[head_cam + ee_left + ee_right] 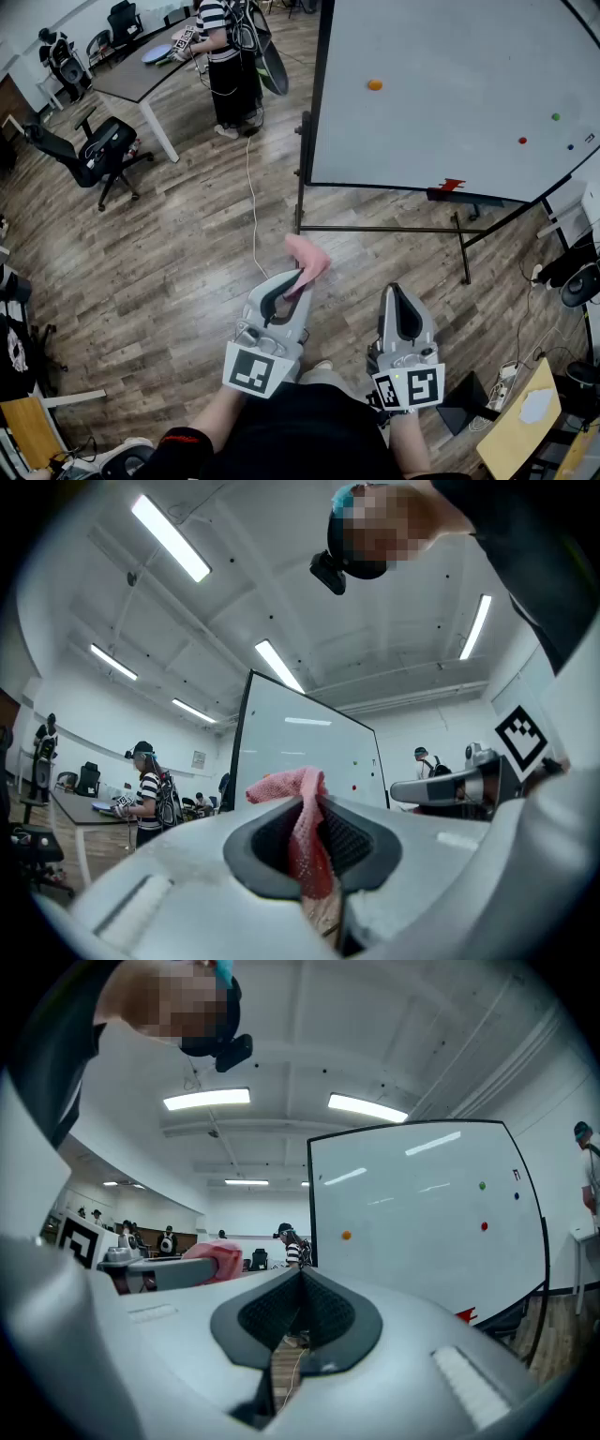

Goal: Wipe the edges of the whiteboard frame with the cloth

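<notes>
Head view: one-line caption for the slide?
Left gripper clamps a pink cloth, right gripper shut and empty, both held short of the whiteboard.

The head view looks steeply down from above onto the left gripper [300, 277], the right gripper [397, 292], the floor [187, 244] and the whiteboard [450, 94] ahead. Each gripper view sits close behind its own jaws, low, tilted up toward whiteboard and ceiling [281, 592]. All three share the whiteboard and the cloth [307, 258]. Each gripper view catches the other gripper at its side.
</notes>
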Motion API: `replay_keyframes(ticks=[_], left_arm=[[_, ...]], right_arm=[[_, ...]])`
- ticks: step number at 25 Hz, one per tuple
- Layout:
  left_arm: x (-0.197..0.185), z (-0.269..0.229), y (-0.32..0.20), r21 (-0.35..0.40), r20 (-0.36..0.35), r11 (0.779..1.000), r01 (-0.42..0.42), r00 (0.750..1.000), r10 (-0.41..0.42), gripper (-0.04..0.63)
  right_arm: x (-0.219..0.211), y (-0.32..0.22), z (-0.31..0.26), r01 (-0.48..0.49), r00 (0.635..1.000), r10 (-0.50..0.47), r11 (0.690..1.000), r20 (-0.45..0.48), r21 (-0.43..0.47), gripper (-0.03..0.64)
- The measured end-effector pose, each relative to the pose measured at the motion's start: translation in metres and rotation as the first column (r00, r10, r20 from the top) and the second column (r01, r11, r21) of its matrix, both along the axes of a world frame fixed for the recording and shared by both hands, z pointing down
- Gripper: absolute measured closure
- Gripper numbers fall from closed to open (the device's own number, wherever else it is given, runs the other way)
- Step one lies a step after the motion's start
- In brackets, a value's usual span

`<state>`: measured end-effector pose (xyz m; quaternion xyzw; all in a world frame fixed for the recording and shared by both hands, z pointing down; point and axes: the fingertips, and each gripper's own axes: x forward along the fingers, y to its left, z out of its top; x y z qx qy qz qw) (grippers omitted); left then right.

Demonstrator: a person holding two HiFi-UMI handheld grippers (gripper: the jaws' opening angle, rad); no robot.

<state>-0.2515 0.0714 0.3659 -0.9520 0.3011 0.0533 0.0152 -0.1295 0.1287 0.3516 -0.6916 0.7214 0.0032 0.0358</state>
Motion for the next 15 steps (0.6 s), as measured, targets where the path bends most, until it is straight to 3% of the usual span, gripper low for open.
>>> replay_keyframes(ticks=[15], left_arm=[[0.043,-0.004,0.063,0.032,0.033,0.998,0.053,0.998,-0.054,0.569]], right_arm=[[0.048,0.063,0.0,0.04,0.999,-0.04,0.999,-0.004,0.024,0.617]])
